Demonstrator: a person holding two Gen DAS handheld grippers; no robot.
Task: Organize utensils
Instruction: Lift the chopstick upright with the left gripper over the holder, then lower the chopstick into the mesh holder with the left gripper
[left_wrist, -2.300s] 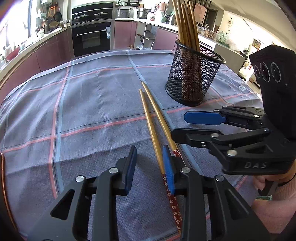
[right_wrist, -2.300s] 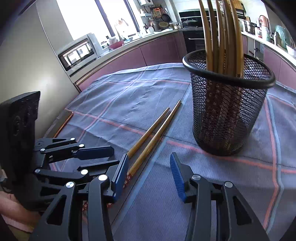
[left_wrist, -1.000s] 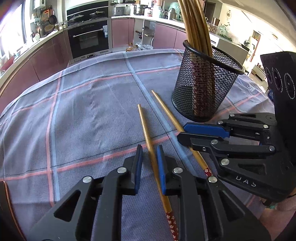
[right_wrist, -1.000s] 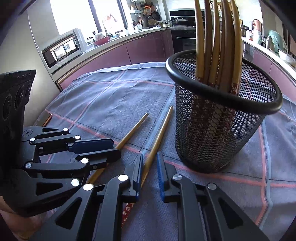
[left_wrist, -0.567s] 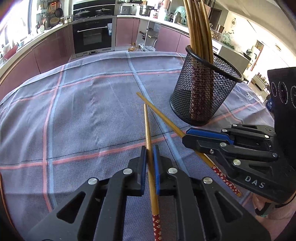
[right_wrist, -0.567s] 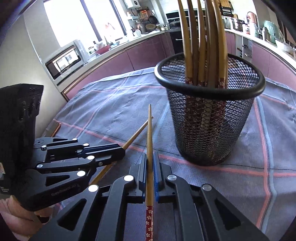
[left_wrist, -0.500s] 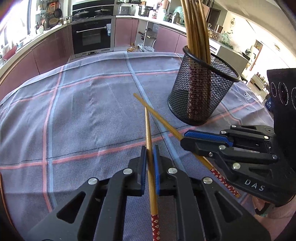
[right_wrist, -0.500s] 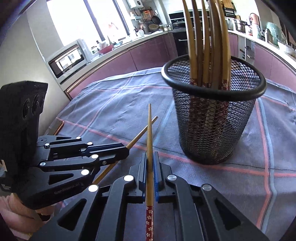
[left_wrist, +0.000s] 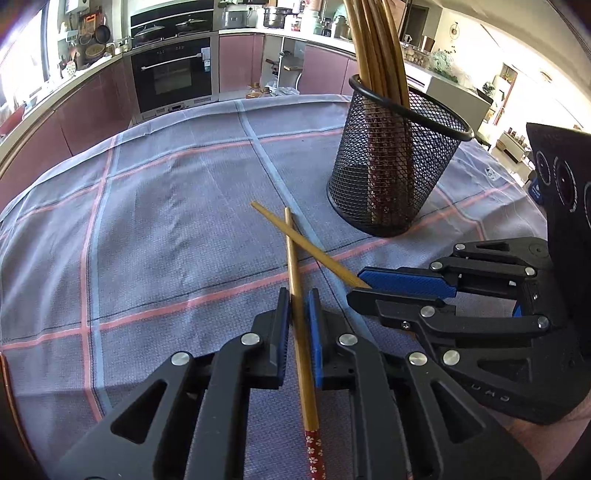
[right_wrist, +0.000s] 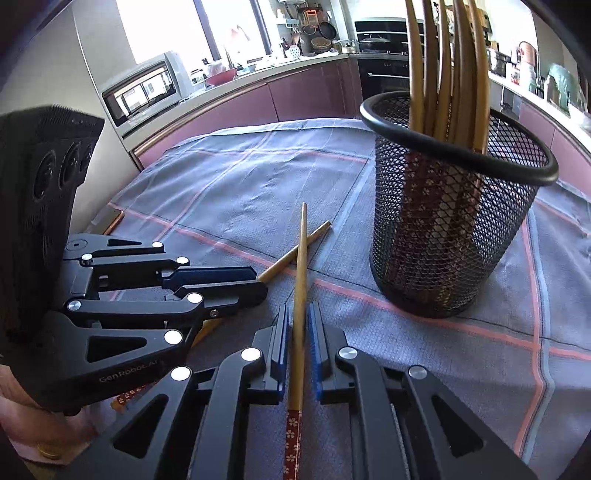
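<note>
My left gripper (left_wrist: 297, 308) is shut on a wooden chopstick (left_wrist: 293, 258) with a red flowered end, though its jaws are opening slightly. That chopstick's tip is lifted off the cloth. My right gripper (right_wrist: 298, 317) is shut on a second chopstick (right_wrist: 302, 258) of the same kind. The two sticks cross in front of both grippers. In the left wrist view the right gripper (left_wrist: 356, 291) sits at the right with its chopstick (left_wrist: 314, 247) slanting left. A black mesh holder (left_wrist: 395, 173) (right_wrist: 454, 221) stands just beyond, with several chopsticks upright in it.
A grey-blue checked tablecloth (left_wrist: 166, 229) covers the table. The left gripper's body (right_wrist: 147, 295) fills the left of the right wrist view. Kitchen counters, an oven (left_wrist: 171, 74) and a microwave (right_wrist: 142, 88) stand behind the table.
Both grippers closed, each on one of the two chopsticks lying on the cloth, and lifted them. The sticks lay side by side and now cross.
</note>
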